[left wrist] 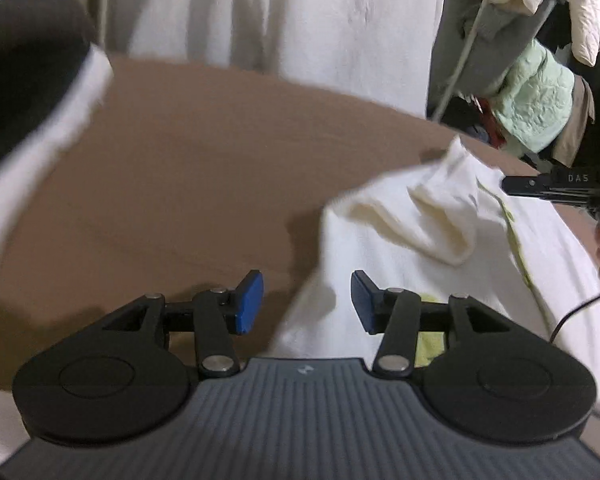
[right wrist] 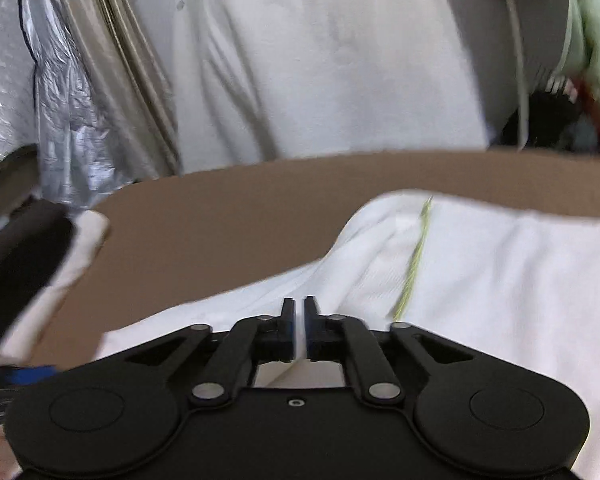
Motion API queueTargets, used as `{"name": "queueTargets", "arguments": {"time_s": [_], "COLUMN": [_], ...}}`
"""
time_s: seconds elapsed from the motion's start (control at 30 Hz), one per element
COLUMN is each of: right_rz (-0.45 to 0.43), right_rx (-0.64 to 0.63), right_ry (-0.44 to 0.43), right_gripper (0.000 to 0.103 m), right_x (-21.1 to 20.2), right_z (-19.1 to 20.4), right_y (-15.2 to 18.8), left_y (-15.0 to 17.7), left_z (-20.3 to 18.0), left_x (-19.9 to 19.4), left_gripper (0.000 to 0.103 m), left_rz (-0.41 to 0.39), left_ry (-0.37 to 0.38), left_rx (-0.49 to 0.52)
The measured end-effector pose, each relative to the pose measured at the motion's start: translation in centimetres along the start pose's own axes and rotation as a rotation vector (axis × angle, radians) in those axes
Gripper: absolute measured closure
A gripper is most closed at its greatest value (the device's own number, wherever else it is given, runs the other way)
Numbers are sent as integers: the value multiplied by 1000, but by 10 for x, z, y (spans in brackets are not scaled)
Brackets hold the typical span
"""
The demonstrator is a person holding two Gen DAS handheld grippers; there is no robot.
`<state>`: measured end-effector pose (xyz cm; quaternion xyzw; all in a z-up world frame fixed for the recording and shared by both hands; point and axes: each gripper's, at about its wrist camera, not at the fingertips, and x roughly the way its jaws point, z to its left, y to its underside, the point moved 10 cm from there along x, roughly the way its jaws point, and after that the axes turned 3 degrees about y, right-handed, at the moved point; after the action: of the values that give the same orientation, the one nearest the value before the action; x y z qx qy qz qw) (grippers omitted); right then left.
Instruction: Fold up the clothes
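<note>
The garment [left wrist: 440, 248] lies on the table [left wrist: 187, 184] at 3 o'clock in the left wrist view. A hanging sheet [left wrist: 283, 16] stands behind at 12, a quilted jacket [left wrist: 536, 96] at 2.

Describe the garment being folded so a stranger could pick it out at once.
Start at the brown surface that fills the middle of both views. The white garment lies on its right part, under the right gripper. Unlike the pale cloths hanging behind, it lies on the surface and has a thin yellow-green line running down it.
</note>
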<state>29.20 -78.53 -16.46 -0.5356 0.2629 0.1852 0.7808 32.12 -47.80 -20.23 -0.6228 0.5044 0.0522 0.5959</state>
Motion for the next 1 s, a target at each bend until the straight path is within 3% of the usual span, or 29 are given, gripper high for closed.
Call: {"name": "queueTargets", "arguments": {"time_s": [0.07,0.23,0.33,0.37,0.4,0.57,0.67,0.77,0.9,1.0], "right_rz": [30,161,117,86,58,-54,-44,-15,-6,-43], "right_rx": [-41,-228,-309,-306,-267,-84,8,97,121,222], "right_ry": [-27,28,153,186,190,289,284,270,345,274], "right_gripper": [51,45,53,82,103,101,101,99,91,88], "right_x": [4,39,51,50,45,-2,-28,-49,-56,-60], "right_z": [20,67,72,69,63,4,-25,-50,-71,-77], "right_y": [6,30,29,25,22,21,36,56,73,73], "left_y": [10,23,23,22,21,13,6,4,8,10], "left_z": [-2,-4,-5,-5,-4,3,3,5,2,-3], "left_x": [12,10,8,8,7,-13,-19,-21,-18,-17], "left_gripper": [55,55,55,55,55,55,54,53,53,53], "left_rz": [70,44,40,36,31,-16,-56,-75,-63,-64], "left_ry": [13,-5,0,-1,-4,-8,-4,-51,-49,-40], "left_rx": [-6,50,40,38,34,5,3,48,80,114]}}
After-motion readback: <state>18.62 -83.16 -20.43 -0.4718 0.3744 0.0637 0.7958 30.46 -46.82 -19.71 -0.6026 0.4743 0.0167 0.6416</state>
